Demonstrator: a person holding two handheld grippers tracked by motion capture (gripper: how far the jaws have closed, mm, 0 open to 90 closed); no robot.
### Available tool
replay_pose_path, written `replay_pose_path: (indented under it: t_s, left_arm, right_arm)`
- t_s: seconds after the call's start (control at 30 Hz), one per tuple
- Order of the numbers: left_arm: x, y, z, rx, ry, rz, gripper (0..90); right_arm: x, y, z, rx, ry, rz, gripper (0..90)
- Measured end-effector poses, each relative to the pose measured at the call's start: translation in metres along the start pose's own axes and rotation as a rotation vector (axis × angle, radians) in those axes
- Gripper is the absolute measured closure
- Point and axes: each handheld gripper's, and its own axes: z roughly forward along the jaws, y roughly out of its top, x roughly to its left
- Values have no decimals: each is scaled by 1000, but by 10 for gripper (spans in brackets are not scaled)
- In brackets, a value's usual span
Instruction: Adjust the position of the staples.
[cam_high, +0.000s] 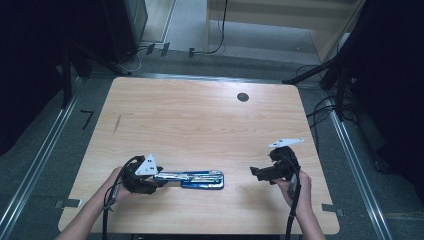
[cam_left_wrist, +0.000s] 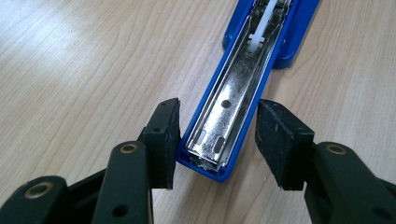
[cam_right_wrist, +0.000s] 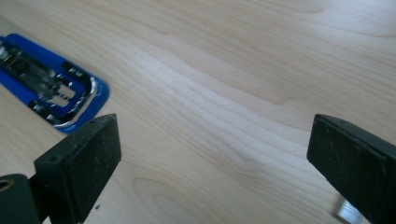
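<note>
A blue stapler (cam_high: 192, 178) lies folded open and flat on the wooden table (cam_high: 200, 120), near the front edge. Its shiny metal staple channel (cam_left_wrist: 233, 93) faces up. My left gripper (cam_high: 159, 181) is open, with its jaws either side of the channel's near end (cam_left_wrist: 222, 137). The left pad (cam_left_wrist: 163, 135) sits against the blue edge, while a small gap separates the right pad (cam_left_wrist: 280, 140) from it. My right gripper (cam_high: 255, 173) is open wide (cam_right_wrist: 215, 158) over bare wood, to the right of the stapler's other end (cam_right_wrist: 46, 84), with nothing between its jaws.
A dark round hole (cam_high: 243, 97) sits in the table's far half. A small shiny strip (cam_right_wrist: 345, 212) lies on the wood by my right gripper's right jaw. Cables and stand legs lie on the floor beyond the table's far and right edges.
</note>
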Motion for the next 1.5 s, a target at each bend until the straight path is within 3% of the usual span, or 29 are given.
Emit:
replay_pose_path:
  t_s: [0.2,0.4,0.53,0.67,0.87,1.03,1.5]
  left_arm:
    - [0,0,1,5,-2,-2,518]
    - [0,0,1,11,-3,-2,518]
    - [0,0,1,12,-4,-3,518]
    - [2,-1,1,8,-10,-2,520]
    - [2,-1,1,11,-12,1,523]
    - [2,-1,1,13,-13,0,523]
    - [2,-1,1,11,-15,-4,526]
  right_arm:
    - [-20,-5,-6,-11,-40,45,62]
    - [-36,-11,-5,2,-103,105,156]
    - [-44,-14,-1,14,-145,138,271]
    - [-53,-18,3,13,-204,185,479]
    - [-62,-23,11,30,-265,231,632]
    - [-64,-26,18,41,-299,239,696]
    - [-67,-29,28,62,-307,260,761]
